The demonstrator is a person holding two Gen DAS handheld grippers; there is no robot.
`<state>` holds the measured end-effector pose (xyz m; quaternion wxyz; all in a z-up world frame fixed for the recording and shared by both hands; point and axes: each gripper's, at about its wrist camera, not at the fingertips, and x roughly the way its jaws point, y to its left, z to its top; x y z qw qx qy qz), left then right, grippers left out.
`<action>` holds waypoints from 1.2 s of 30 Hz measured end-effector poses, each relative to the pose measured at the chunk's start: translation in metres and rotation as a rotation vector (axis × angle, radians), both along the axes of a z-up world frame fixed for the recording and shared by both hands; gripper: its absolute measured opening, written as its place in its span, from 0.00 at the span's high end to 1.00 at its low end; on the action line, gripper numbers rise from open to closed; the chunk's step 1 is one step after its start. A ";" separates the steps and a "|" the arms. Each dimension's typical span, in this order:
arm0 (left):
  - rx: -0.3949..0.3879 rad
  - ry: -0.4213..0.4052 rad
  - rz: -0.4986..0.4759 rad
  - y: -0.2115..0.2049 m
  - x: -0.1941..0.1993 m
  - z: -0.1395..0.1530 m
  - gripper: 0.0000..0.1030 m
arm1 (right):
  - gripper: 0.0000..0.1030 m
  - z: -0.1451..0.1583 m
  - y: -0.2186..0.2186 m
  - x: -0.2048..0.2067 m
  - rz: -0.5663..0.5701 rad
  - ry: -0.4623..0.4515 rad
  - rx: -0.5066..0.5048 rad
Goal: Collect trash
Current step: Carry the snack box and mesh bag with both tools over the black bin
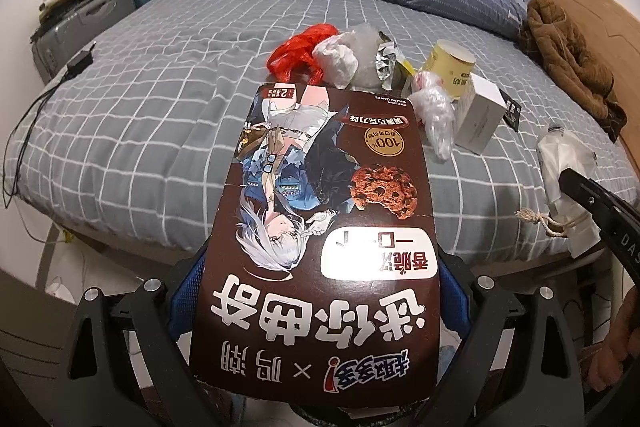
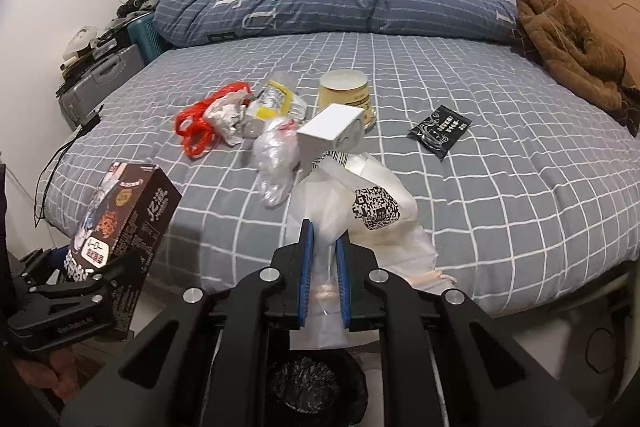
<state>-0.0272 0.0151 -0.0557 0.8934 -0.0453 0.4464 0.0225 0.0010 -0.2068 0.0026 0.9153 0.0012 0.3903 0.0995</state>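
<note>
**Cardboard and paper both in the claws, bin below**

Cardboard first, at far left: the brown cookie box is clamped in the left gripper by its lower end, lifted clear of the bed and held off its near edge. Probable reason — it is trash in transit toward the black-lined bin visible low between the right claw's arms.

Centre-left on the bed, not yet collected: red plastic bag, crumpled foil wrapper, yellow packet, clear plastic wad — all bunched together, touching or nearly so.

Centre: the right gripper has its blue pads closed on the neck of a white paper bag. The bag hangs past the bed edge, directly above the bin — held there, I judge, for release.

Behind it: white carton leaning against the yellow paper cup.

Right: black sachet lying flat and apart from the pile; brown coat by the headboard, not trash.
</note>
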 end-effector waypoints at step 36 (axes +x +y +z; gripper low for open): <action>-0.001 0.109 0.054 0.030 -0.078 -0.049 0.12 | 0.89 -0.050 0.036 -0.085 0.081 0.135 -0.013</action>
